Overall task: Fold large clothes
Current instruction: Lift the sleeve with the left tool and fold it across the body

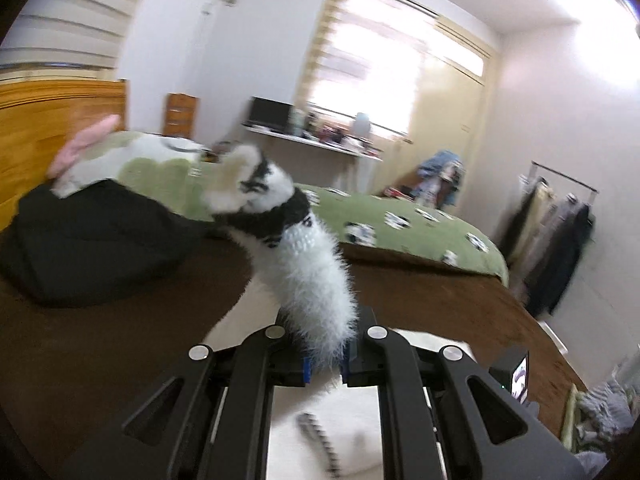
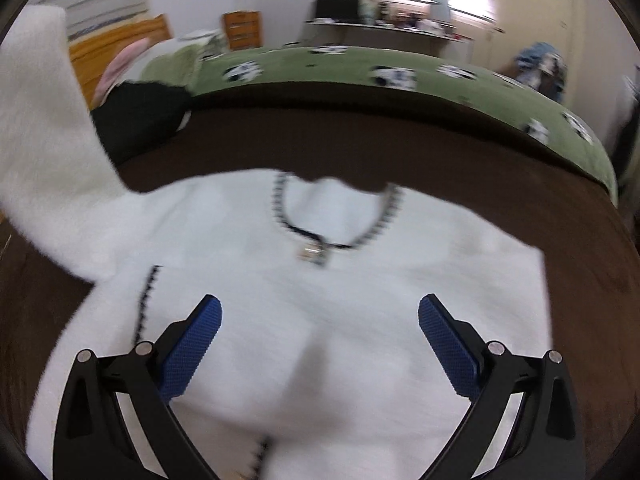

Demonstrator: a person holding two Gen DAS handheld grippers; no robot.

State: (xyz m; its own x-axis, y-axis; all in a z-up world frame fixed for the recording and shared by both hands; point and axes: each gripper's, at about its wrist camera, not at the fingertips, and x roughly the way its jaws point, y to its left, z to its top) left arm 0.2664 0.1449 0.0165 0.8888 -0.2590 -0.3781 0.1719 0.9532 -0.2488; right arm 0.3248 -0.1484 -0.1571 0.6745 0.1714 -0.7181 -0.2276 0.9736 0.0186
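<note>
**Left gripper lifts a sleeve of the white cardigan; right gripper hangs open above it**

The white fuzzy cardigan (image 2: 320, 300) lies spread front-up on a dark brown blanket (image 2: 440, 152) covering the near part of the bed; its neckline, edged in dark trim (image 2: 280, 208), points toward the far side; a small clasp (image 2: 314, 252) sits at the bottom of the V.

The left gripper (image 1: 324, 368) has its jaws drawn together, clamped on the cuff end of one sleeve (image 1: 308, 280); the sleeve runs up and away from the pads, white and fluffy, with a black band across it further along; that stretch is blurred. In the right wrist view the same sleeve (image 2: 44, 140) rises off the cardigan's left shoulder toward the upper left edge, clear of the blanket.

The right gripper (image 2: 320, 344) points down at the cardigan's chest; its blue pads (image 2: 192, 348) stand wide apart with nothing between them; whether they touch the fabric below cannot be told.

Beyond the blanket: a green quilt (image 2: 360, 68) with black-and-white patches; a black cushion (image 1: 92, 240) beside the wooden headboard (image 1: 52, 120); a pink item (image 1: 84, 144) resting above it; a cluttered shelf (image 1: 316, 140) under a bright window (image 1: 376, 64); a clothes rack (image 1: 556, 232) by the right wall.
</note>
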